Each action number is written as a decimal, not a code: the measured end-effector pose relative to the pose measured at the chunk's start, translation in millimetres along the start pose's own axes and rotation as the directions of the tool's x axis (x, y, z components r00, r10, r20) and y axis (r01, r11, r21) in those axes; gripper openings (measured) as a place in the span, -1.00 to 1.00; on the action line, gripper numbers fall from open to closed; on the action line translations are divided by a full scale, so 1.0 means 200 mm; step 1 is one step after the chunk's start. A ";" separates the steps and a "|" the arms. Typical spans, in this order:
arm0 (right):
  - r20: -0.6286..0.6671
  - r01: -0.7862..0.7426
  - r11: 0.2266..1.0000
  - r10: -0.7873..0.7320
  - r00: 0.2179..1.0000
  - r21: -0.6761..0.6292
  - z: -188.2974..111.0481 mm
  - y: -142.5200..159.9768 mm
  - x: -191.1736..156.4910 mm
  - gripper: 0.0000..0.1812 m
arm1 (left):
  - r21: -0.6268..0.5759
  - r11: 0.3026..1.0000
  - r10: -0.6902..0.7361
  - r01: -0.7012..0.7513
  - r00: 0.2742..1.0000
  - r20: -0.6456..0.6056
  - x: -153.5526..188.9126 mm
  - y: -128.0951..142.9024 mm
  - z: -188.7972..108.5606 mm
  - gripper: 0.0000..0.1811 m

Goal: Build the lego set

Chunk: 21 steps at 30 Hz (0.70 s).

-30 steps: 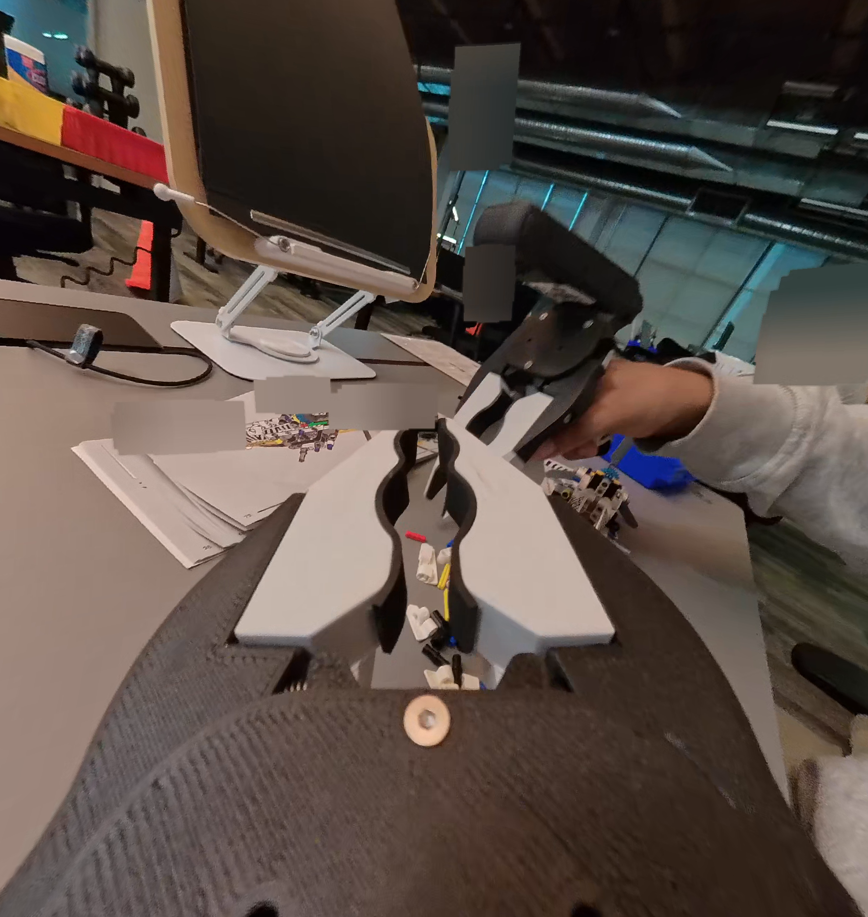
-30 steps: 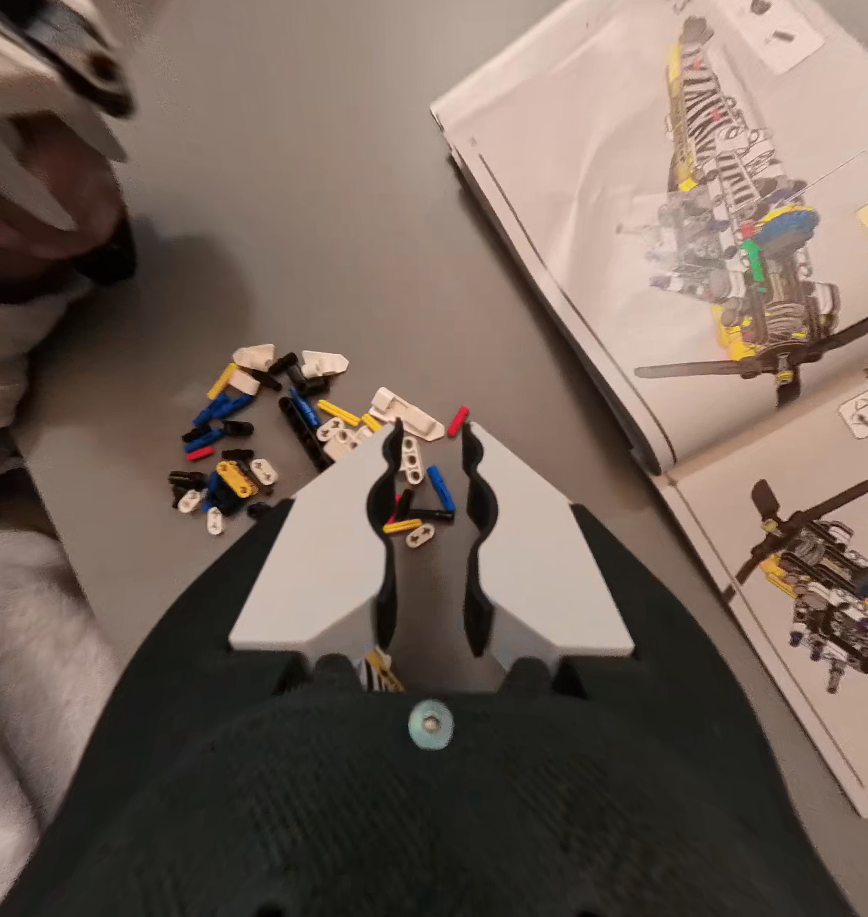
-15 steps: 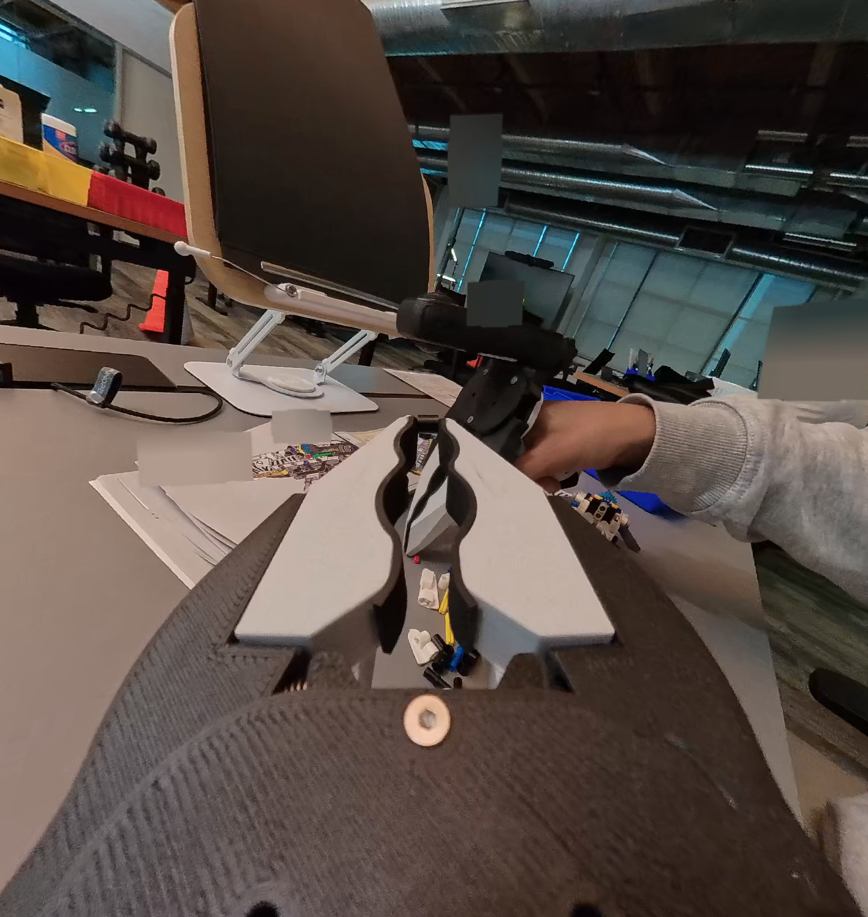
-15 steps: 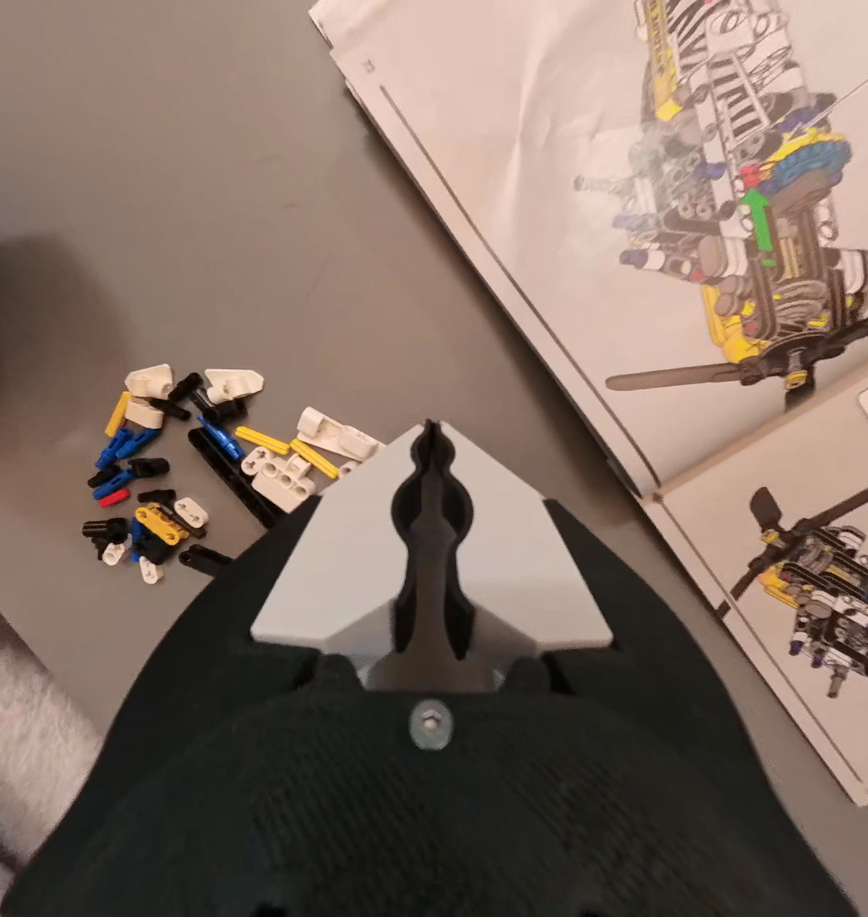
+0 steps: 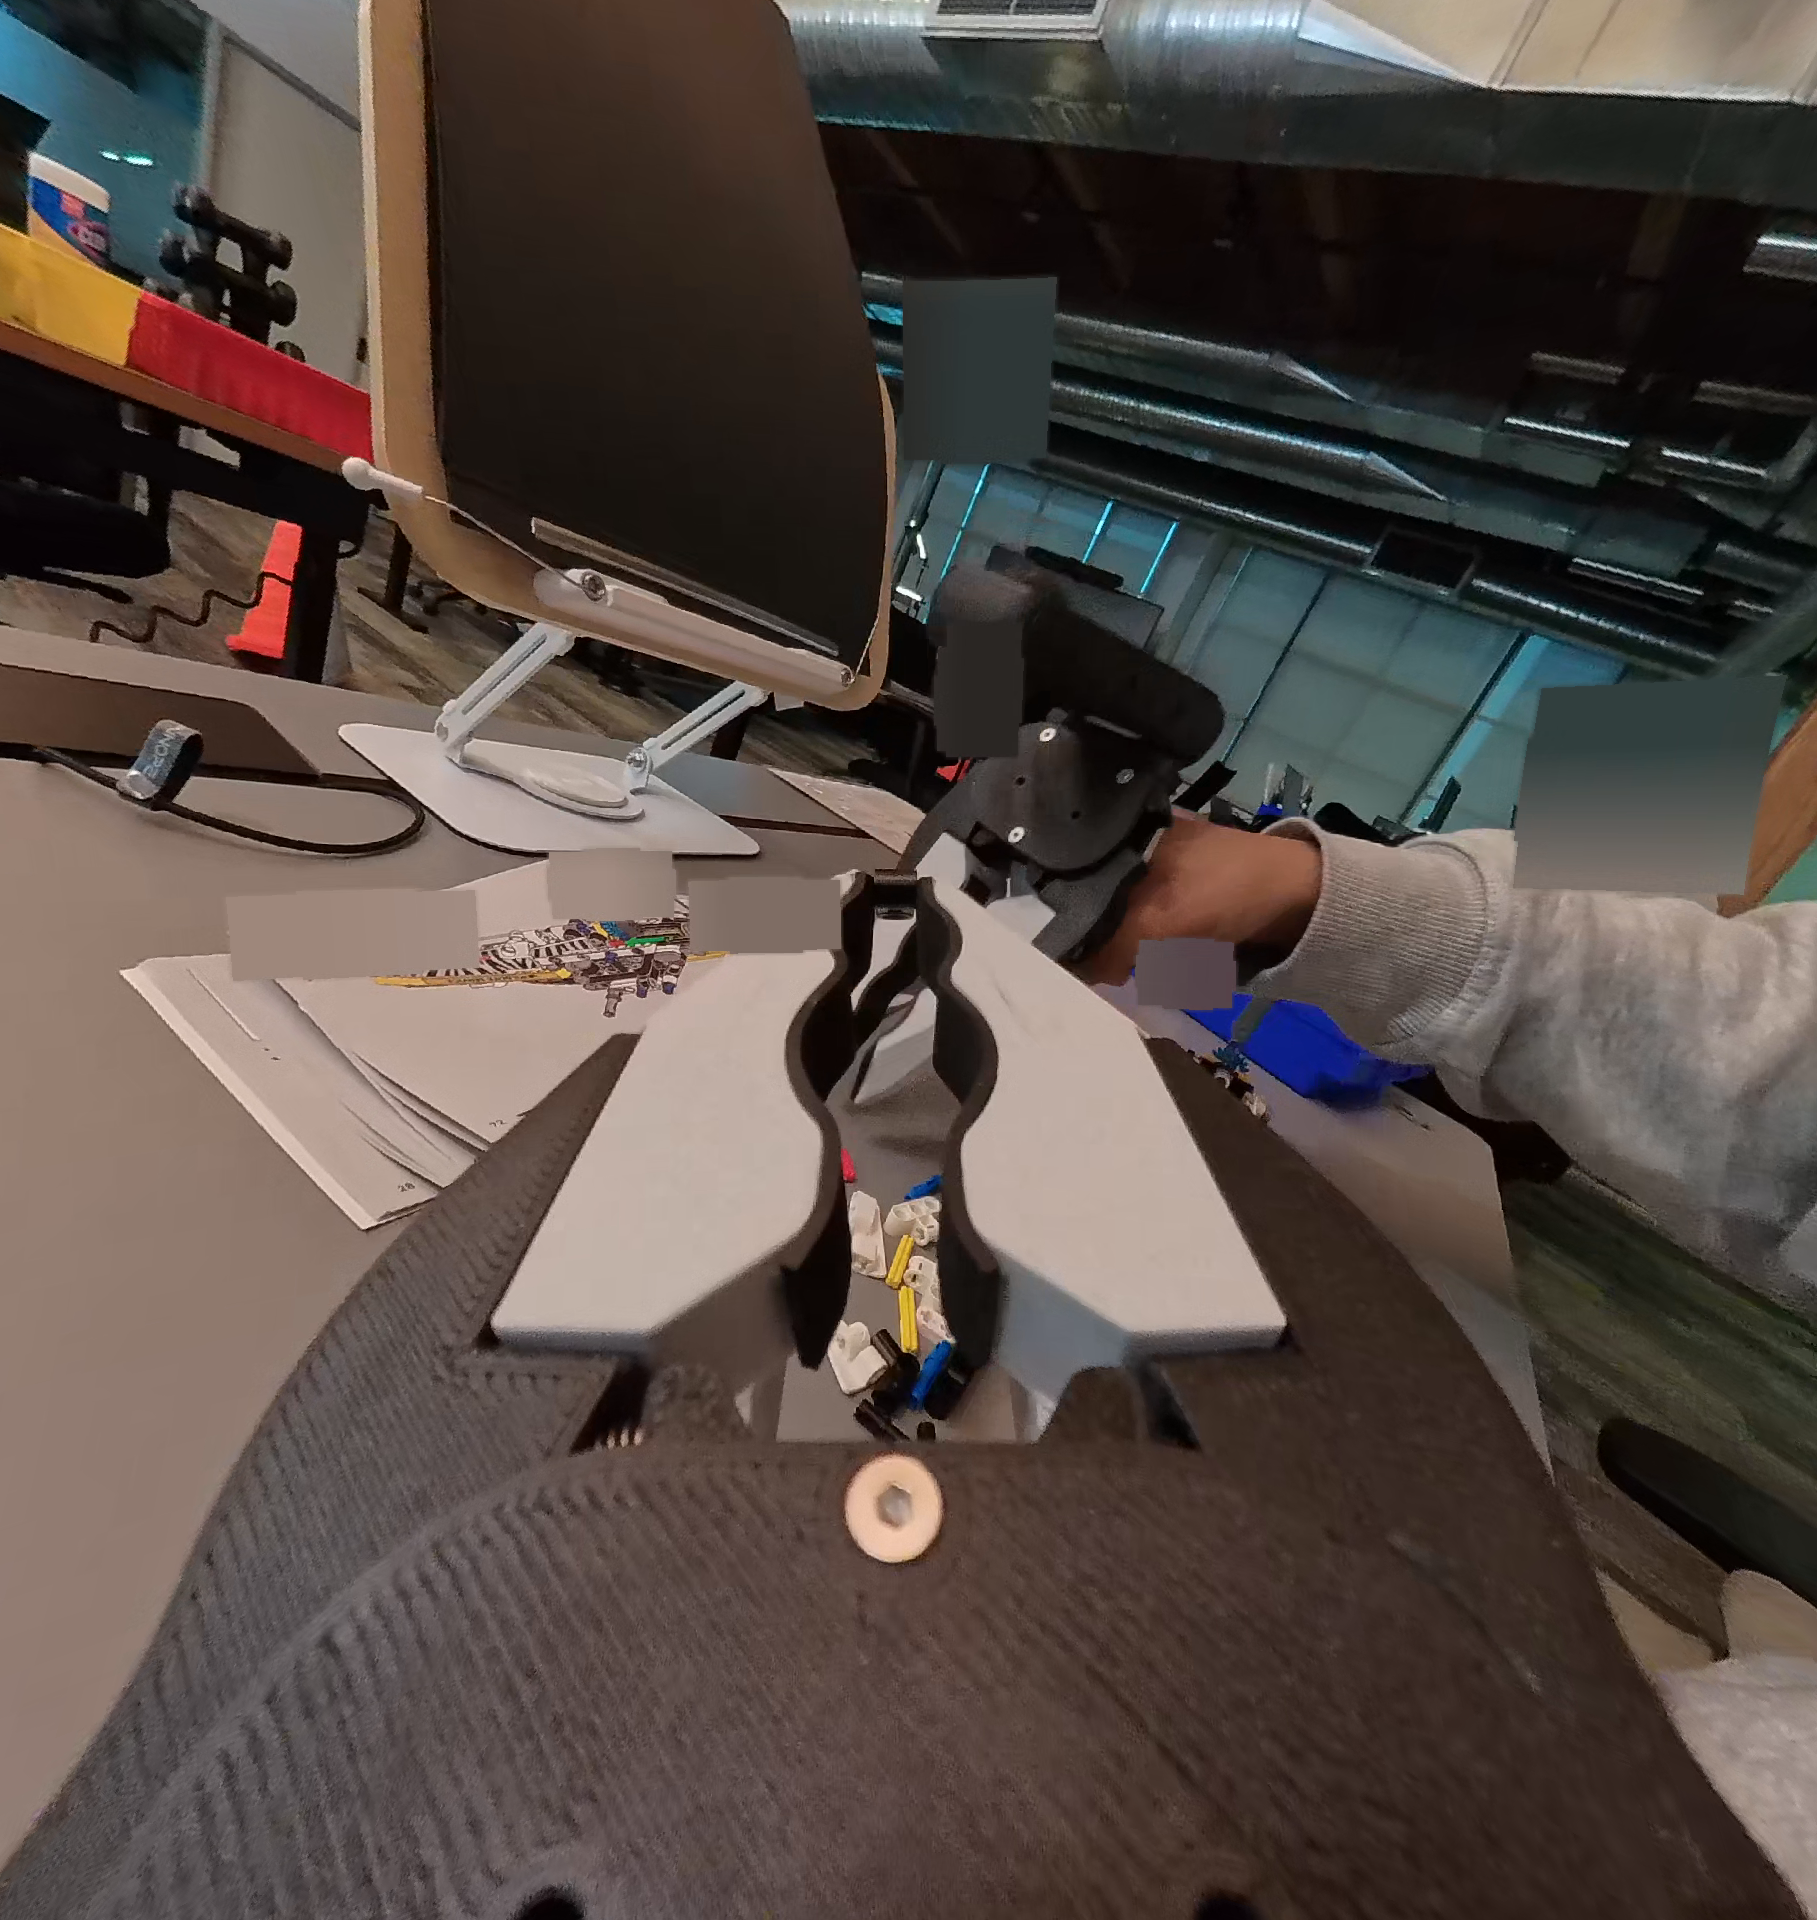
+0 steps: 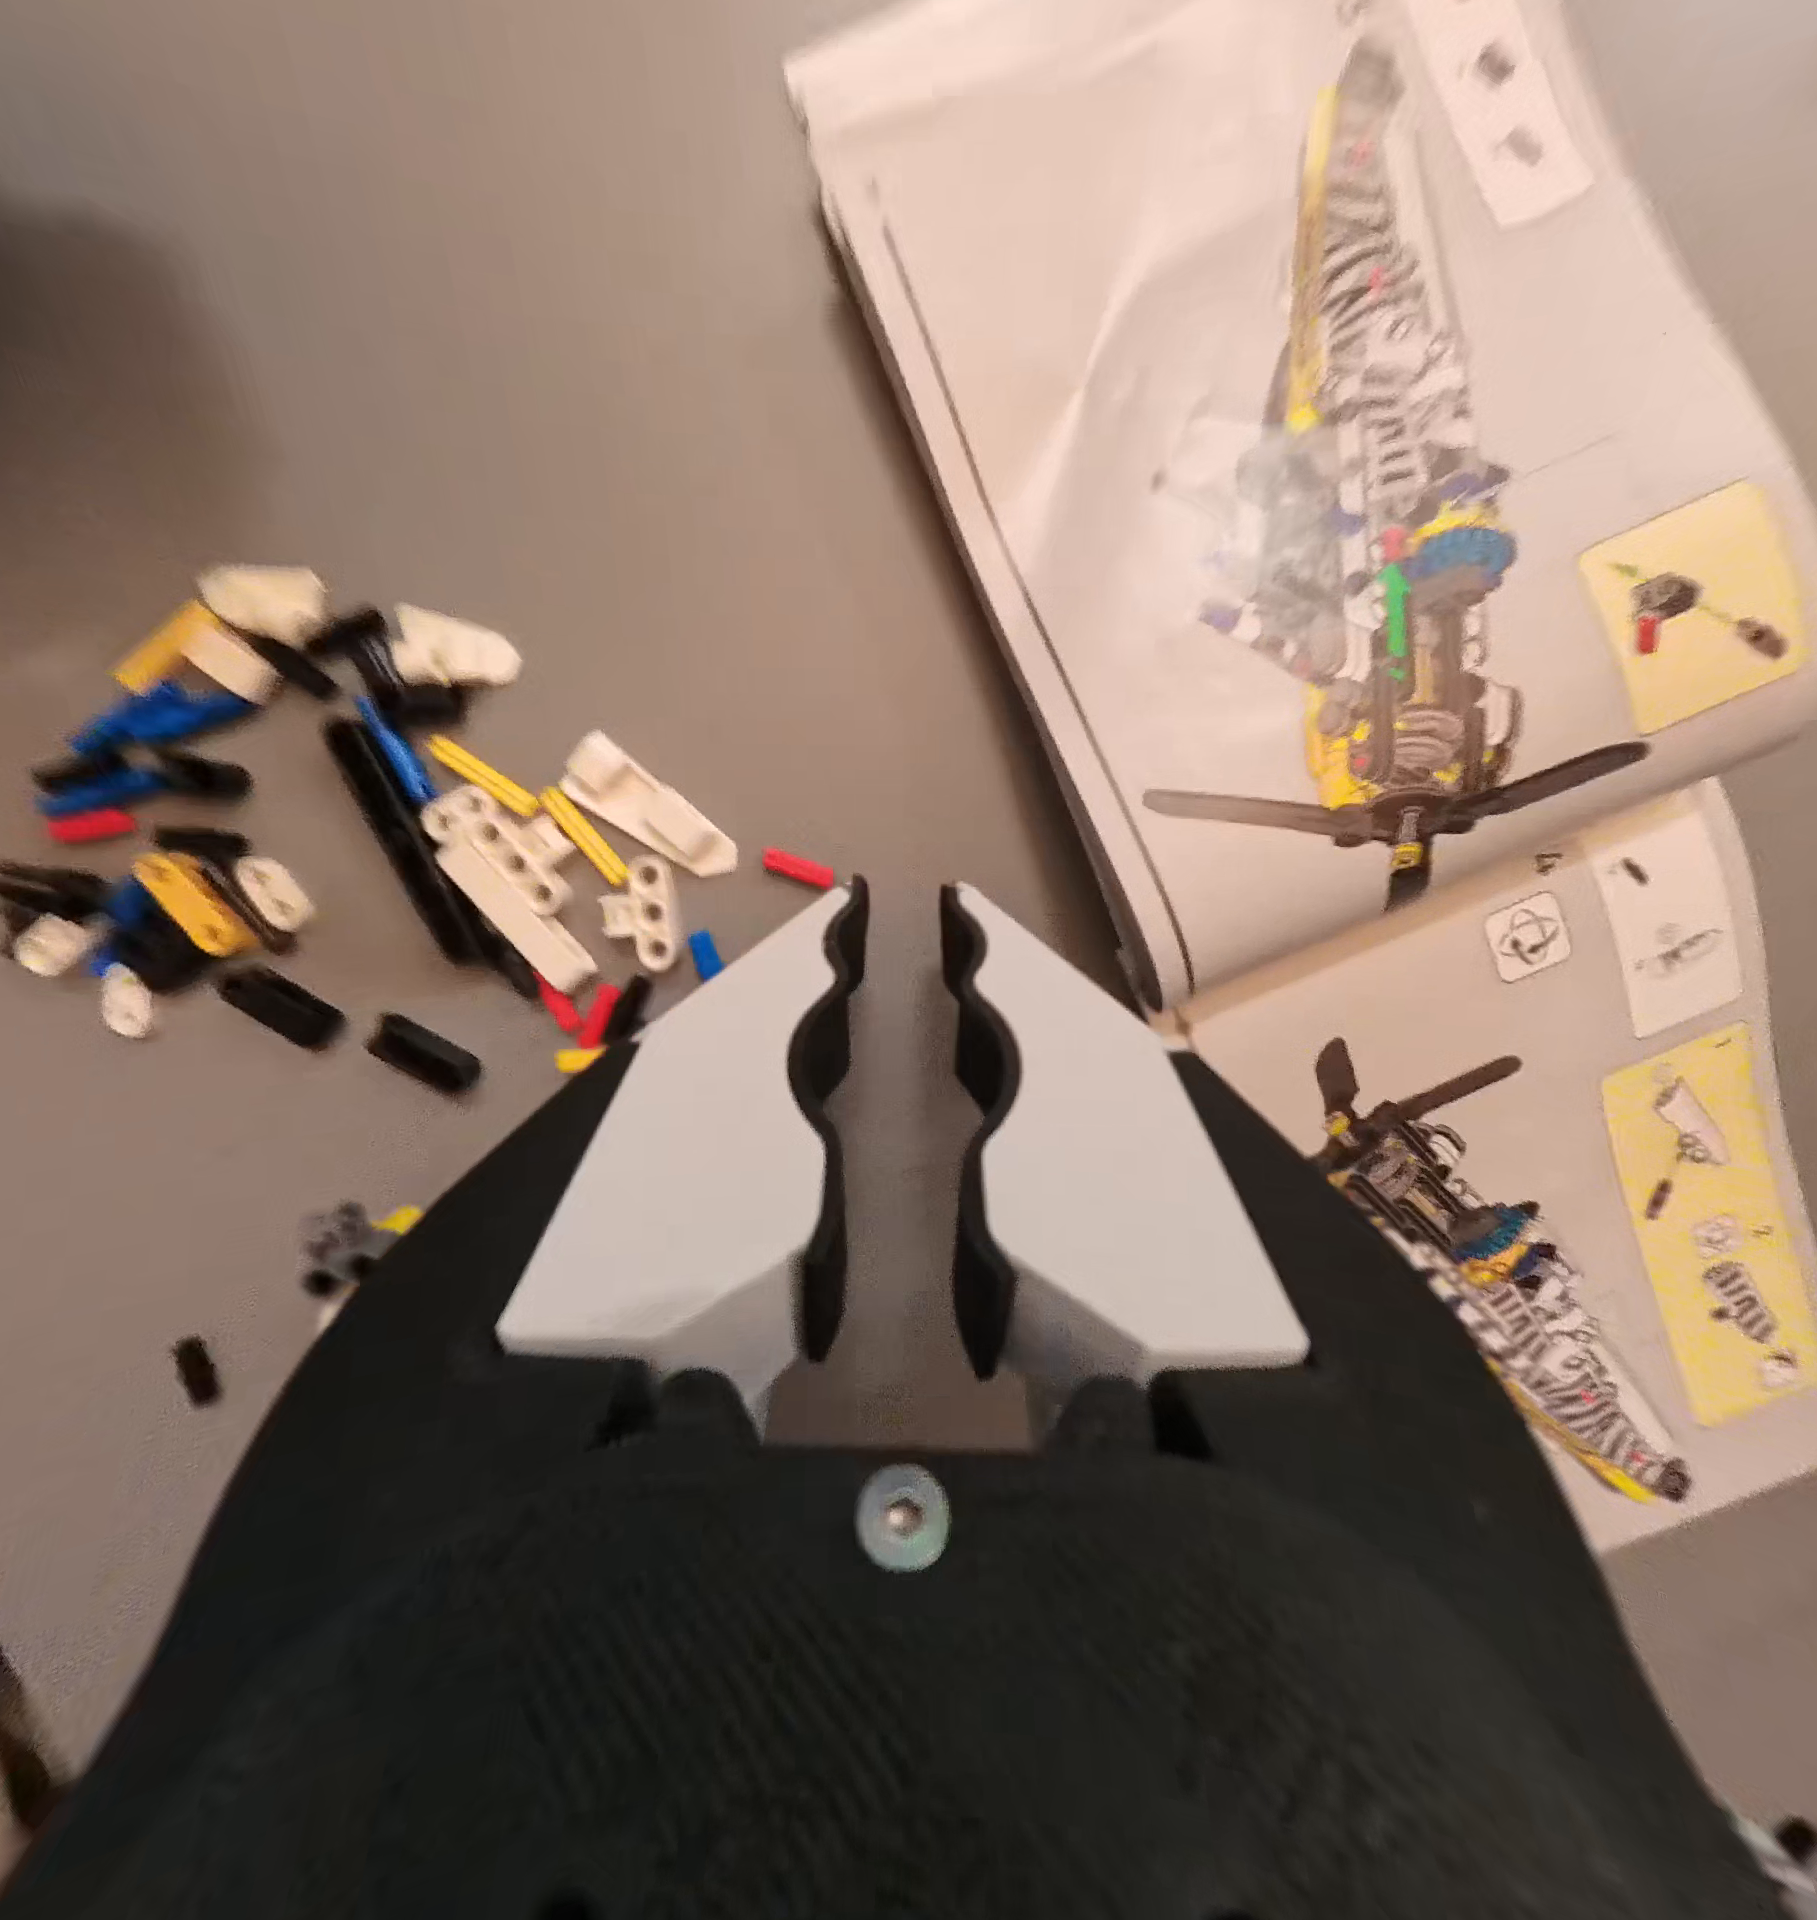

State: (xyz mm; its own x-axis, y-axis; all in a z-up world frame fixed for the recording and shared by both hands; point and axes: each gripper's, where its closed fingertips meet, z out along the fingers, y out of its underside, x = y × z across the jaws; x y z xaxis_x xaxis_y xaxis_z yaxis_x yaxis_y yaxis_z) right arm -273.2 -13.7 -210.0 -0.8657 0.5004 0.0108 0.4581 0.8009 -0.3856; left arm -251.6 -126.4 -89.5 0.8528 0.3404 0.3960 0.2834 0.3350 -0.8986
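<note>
Lego pieces (image 6: 384, 821) lay scattered on the table (image 6: 571, 312), ahead-left of the right gripper (image 6: 902, 894), parted and empty; left gripper (image 5: 891, 894) pinched a small black piece (image 5: 891, 902) at its tips.

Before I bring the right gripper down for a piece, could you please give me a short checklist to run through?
1. Right gripper jaws apart with nothing between them: ok.
2. Loose pieces lie in view on the table, to the left of the jaws: ok.
3. Red pin lined up between the jaws: not ok, it lies just left of the tips.
4. Instruction booklet open and apart from the pieces: ok.
5. Left gripper empty: cannot tell, something small and black shows at its tips.
</note>
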 end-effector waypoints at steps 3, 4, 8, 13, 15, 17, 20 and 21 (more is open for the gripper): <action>0.038 0.080 0.994 -0.077 0.996 -0.074 0.06 0.05 -0.02 -0.72 | -0.010 1.000 0.008 -0.008 1.000 0.001 0.00 0.01 0.00 -0.94; 0.051 0.117 0.990 -0.113 0.992 -0.074 0.07 0.05 -0.04 -0.69 | -0.012 1.000 0.009 -0.009 1.000 0.002 0.00 0.01 0.00 -0.94; 0.077 0.277 0.959 -0.272 0.959 -0.059 0.08 0.05 -0.12 -0.70 | -0.004 1.000 0.000 0.000 1.000 0.004 0.00 0.00 0.00 -0.94; 0.108 0.356 0.933 -0.348 0.931 -0.061 0.08 0.07 -0.20 -0.83 | 0.005 1.000 -0.019 0.019 1.000 0.003 -0.01 -0.01 0.00 -0.94; 0.083 0.368 0.928 -0.363 0.928 -0.060 0.07 0.07 -0.18 -0.84 | 0.004 1.000 -0.019 0.019 1.000 0.004 -0.01 0.00 0.00 -0.94; 0.064 0.359 0.932 -0.356 0.932 -0.043 0.07 0.05 -0.17 -0.82 | 0.002 1.000 -0.019 0.019 1.000 0.004 -0.01 0.00 0.00 -0.94; 0.051 0.328 0.945 -0.326 0.944 -0.017 0.07 0.02 -0.15 -0.79 | 0.001 1.000 -0.020 0.020 1.000 0.008 -0.01 0.00 0.00 -0.94; 0.049 0.319 0.948 -0.318 0.947 -0.010 0.08 0.01 -0.15 -0.79 | 0.002 1.000 -0.021 0.021 1.000 0.010 -0.02 0.00 0.00 -0.95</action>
State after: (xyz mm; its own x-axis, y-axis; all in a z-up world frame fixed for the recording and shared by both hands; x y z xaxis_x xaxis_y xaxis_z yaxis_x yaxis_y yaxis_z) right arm -249.1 -31.3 -225.5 -0.9752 0.2031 0.0875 0.1603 0.9218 -0.3530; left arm -254.0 -128.1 -90.6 0.8425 0.3419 0.4162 0.3000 0.3438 -0.8898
